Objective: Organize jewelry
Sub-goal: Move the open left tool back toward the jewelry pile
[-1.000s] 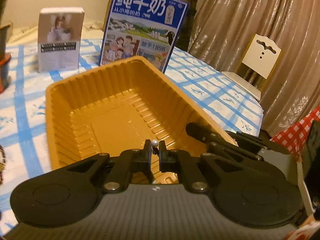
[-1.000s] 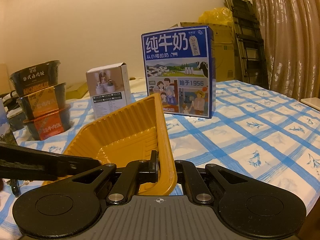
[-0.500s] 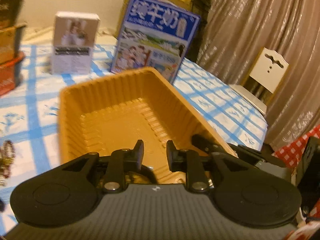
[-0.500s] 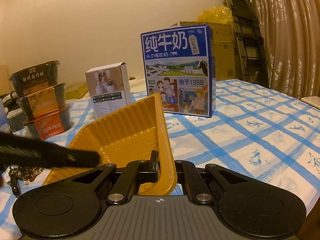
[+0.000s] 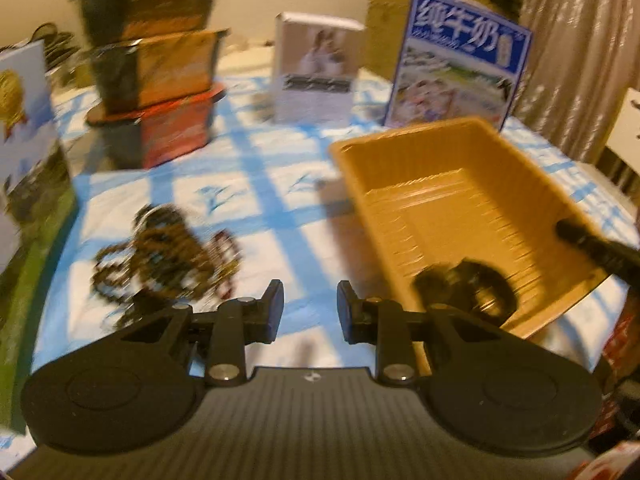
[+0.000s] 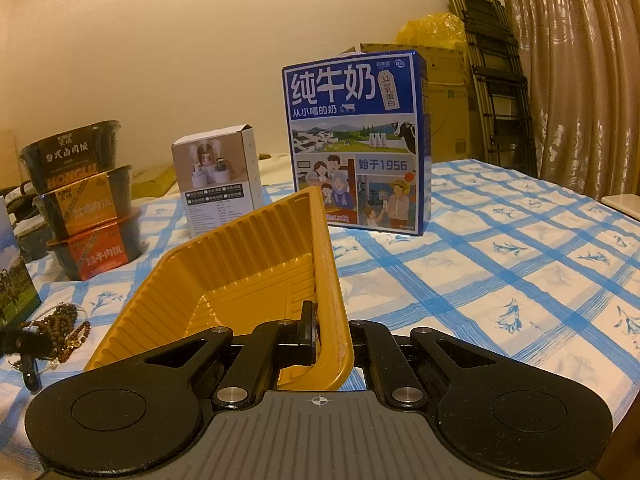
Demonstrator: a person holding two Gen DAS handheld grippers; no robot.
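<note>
My left gripper (image 5: 310, 308) stands open over the blue-checked cloth with nothing between its fingers. The view is blurred. A tangled pile of brown bead jewelry (image 5: 160, 248) lies just ahead to its left. The orange plastic tray (image 5: 440, 148) sits to its right, with a dark, blurred ring-shaped piece (image 5: 468, 284) lying inside near the front wall. My right gripper (image 6: 330, 340) is shut on the tray's near corner wall (image 6: 328, 280) and tilts the tray up. The bead pile (image 6: 60, 328) also shows at the far left of the right wrist view.
A blue milk carton (image 6: 354, 144), a small white box (image 6: 218, 184) and three stacked food bowls (image 6: 80, 200) stand behind the tray. Another carton (image 5: 24, 152) stands at the left edge. A curtain, a folded ladder (image 6: 496, 80) and a white chair are beyond the table's right side.
My left gripper swung left from above the tray toward the bead pile, and its jaws opened; the small pearl piece it pinched is gone from them. The right gripper and tray stayed still.
</note>
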